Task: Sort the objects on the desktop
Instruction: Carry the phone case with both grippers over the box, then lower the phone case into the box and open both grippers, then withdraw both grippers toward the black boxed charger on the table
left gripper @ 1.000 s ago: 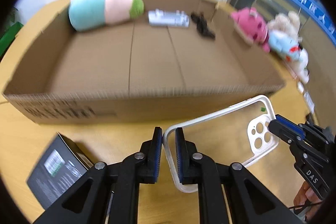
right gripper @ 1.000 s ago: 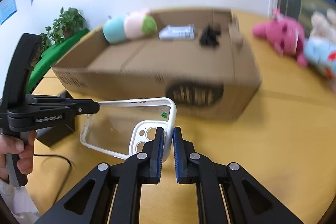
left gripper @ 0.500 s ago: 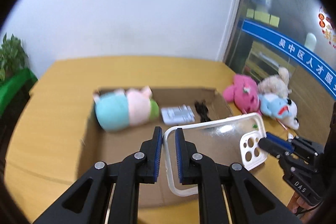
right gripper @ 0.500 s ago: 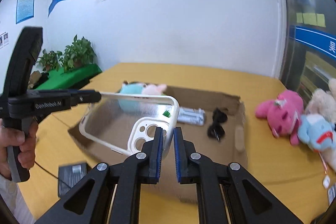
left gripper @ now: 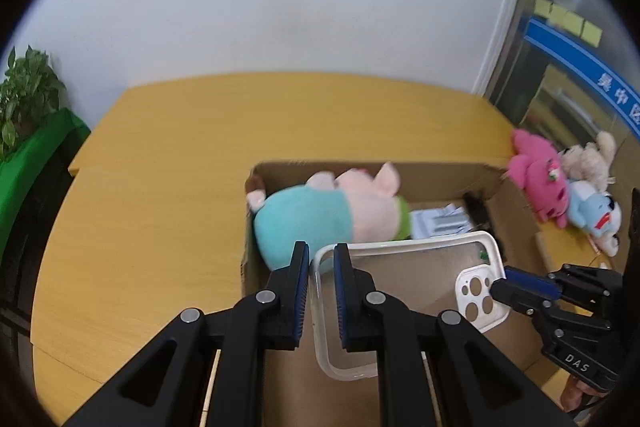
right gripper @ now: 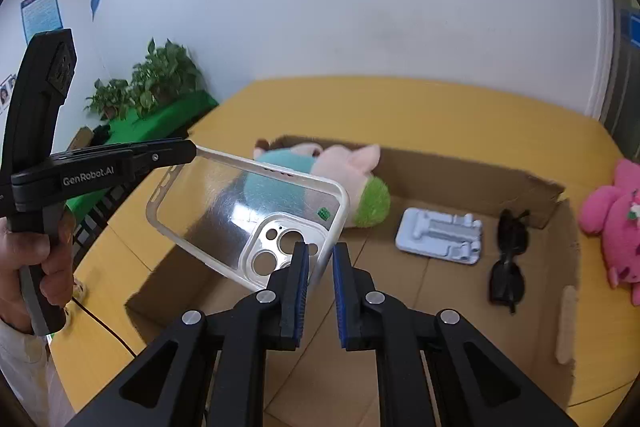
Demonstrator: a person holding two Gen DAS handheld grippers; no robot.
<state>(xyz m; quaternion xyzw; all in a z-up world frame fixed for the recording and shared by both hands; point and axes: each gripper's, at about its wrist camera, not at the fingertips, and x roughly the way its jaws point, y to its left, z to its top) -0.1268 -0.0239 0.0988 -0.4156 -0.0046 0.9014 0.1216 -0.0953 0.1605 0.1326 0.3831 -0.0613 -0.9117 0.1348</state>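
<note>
A clear phone case (right gripper: 240,203) with a white rim and camera cut-outs hangs tilted above an open cardboard box (right gripper: 480,171). My right gripper (right gripper: 320,255) is shut on the rim at the camera end. My left gripper (left gripper: 321,255) is shut on the rim at the opposite end, with the case (left gripper: 400,287) stretching right to the right gripper (left gripper: 504,287). In the right wrist view the left gripper (right gripper: 192,153) reaches in from the left, held by a person's hand (right gripper: 36,259). Inside the box lie a teal and pink plush (right gripper: 320,163), a white moulded tray (right gripper: 440,235) and black sunglasses (right gripper: 508,259).
The box (left gripper: 252,267) stands on a yellow wooden table (left gripper: 160,187). To its right on the table lie a pink plush (left gripper: 536,183), a beige plush (left gripper: 588,159) and a blue plush (left gripper: 596,215). Potted plants (right gripper: 160,79) on a green stand sit beyond the table's left edge.
Both grippers, still holding the case between them, rose from the table in front of the box and moved forward over its inside. The black packet on the table dropped out of view.
</note>
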